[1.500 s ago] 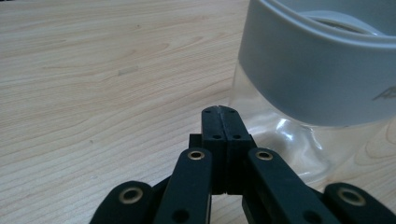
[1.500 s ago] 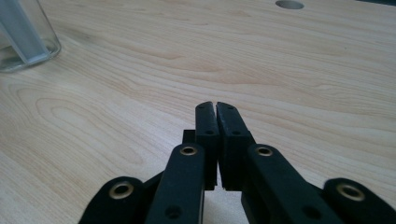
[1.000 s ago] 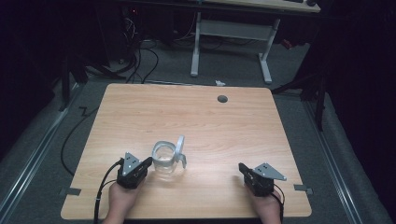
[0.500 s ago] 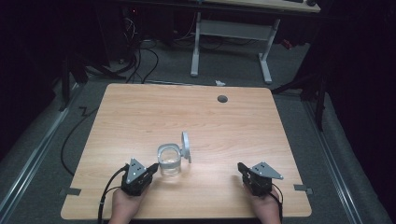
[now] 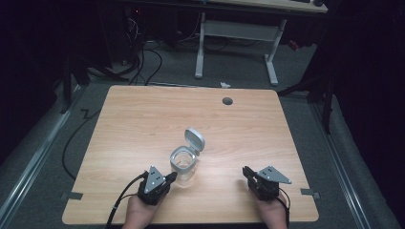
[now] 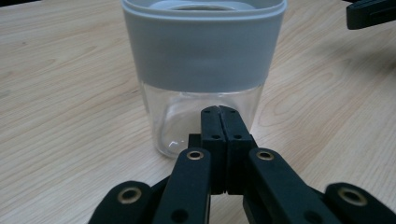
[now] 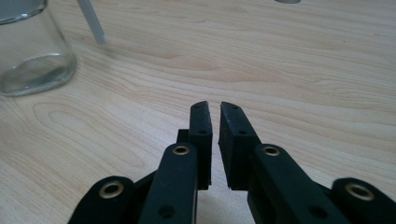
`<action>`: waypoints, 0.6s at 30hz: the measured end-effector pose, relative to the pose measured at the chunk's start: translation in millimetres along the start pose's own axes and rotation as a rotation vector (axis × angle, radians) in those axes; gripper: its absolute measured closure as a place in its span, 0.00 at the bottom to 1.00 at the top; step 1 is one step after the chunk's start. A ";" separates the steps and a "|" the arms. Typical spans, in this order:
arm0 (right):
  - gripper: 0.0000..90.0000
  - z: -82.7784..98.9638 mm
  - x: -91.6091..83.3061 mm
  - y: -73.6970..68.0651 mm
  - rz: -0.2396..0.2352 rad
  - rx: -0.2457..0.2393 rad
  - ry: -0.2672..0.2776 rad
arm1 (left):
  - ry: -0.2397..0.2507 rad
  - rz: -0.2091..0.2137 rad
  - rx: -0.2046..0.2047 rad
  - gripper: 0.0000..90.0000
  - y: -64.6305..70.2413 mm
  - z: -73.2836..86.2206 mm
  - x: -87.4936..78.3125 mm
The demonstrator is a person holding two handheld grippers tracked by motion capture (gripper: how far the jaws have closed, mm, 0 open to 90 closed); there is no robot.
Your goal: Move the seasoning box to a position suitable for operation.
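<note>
A clear glass jar with a broad grey collar (image 5: 183,163) stands upright on the pale wooden desk (image 5: 143,124), toward its near edge and left of the middle. The high view shows its grey flip lid (image 5: 194,140) swung up and standing open at the far side of the jar, a detail the left gripper view cuts off at the top edge. That close view gives instead the empty glass bottom and the grey collar (image 6: 204,46) seen from the side, with the left tool (image 6: 219,112) right in front of the jar's lower wall, its jaws pressed together with nothing between them; whether the tips touch the glass I cannot tell. From above, the left tool (image 5: 171,176) points at the jar from the near left. The right tool (image 5: 246,171) lies well apart to the right, over bare wood. In the right gripper view its jaws (image 7: 214,109) have just been opening and stand a narrow slit apart, holding nothing, with the jar's glass base (image 7: 30,56) at the upper left corner. A round cable hole (image 5: 228,101) shows near the desk's far edge.
</note>
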State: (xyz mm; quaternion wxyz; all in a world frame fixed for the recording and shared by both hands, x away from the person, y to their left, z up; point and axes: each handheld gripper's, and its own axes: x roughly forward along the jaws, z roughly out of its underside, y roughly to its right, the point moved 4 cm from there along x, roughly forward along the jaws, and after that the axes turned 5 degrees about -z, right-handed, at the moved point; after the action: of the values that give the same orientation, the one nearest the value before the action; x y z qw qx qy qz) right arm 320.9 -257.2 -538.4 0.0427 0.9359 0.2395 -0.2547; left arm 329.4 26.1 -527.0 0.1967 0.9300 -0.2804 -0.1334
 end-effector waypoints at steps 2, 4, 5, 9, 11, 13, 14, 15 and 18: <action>0.92 0.1 0.2 -0.4 -0.004 -0.004 0.000 | -0.004 0.005 0.007 0.98 2.7 2.0 2.3; 0.91 -0.2 0.5 -1.1 -0.018 -0.003 0.001 | -0.004 0.006 0.010 0.97 4.0 2.9 2.6; 0.90 -0.3 0.3 -1.1 -0.020 -0.005 0.002 | -0.002 0.003 0.014 0.96 2.8 2.3 1.8; 0.90 -0.4 -0.9 0.0 -0.023 0.000 0.011 | -0.003 -0.039 -0.017 0.92 -10.1 -4.5 -1.7; 0.90 -0.2 -1.8 1.6 -0.019 0.010 0.017 | 0.001 -0.067 -0.026 0.90 -19.5 -7.0 -2.7; 0.90 -0.1 -2.1 2.8 -0.016 0.019 0.014 | 0.002 -0.097 -0.040 0.86 -28.3 -10.1 -2.1; 0.90 0.1 -2.3 3.3 -0.012 0.025 0.014 | 0.012 -0.120 -0.041 0.84 -32.5 -11.7 -0.7; 0.90 0.3 -2.5 3.7 -0.012 0.029 0.012 | 0.018 -0.135 -0.037 0.84 -35.8 -12.7 0.6; 0.91 0.1 -2.5 5.4 -0.011 0.034 0.010 | 0.033 -0.162 -0.043 0.86 -45.9 -16.2 8.0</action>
State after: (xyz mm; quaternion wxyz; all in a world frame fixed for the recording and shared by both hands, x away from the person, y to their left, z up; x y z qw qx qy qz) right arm 321.4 -263.1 -537.5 0.0243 0.9364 0.2407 -0.2542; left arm 363.2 61.4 -533.9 0.2098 0.9472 -0.1980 -0.1396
